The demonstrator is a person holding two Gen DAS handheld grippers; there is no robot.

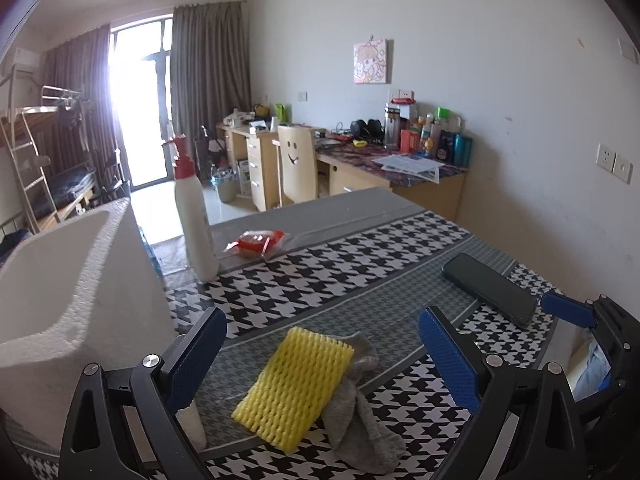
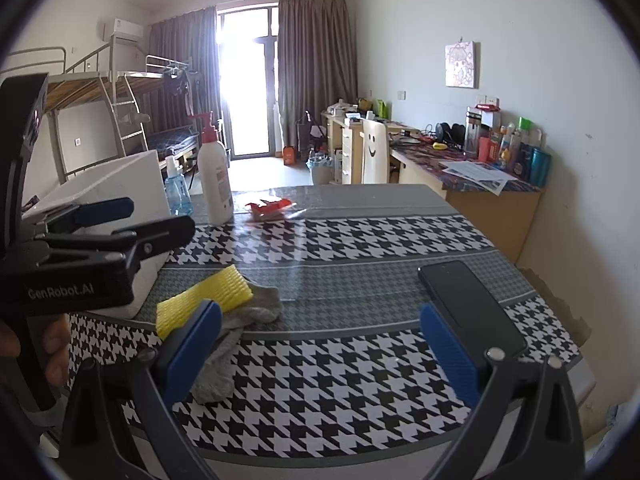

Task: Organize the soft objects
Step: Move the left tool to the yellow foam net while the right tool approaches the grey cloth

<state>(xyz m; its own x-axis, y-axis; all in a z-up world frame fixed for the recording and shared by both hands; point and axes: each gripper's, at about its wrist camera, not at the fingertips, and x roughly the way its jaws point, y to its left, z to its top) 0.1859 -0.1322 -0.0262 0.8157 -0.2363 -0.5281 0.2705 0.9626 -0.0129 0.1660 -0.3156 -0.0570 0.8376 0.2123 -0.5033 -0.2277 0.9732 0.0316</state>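
Observation:
A yellow foam net sleeve lies on the houndstooth table, partly on top of a crumpled grey sock. My left gripper hovers open just above them, its blue pads on either side of the sleeve, holding nothing. A white foam box stands to its left. In the right wrist view, the sleeve and sock lie just left of my open, empty right gripper. My left gripper shows at the left in front of the box.
A black phone lies flat at the table's right. A white pump bottle, a blue spray bottle and a red packet stand at the far side. A hand grips the left tool. Desks and a chair stand beyond.

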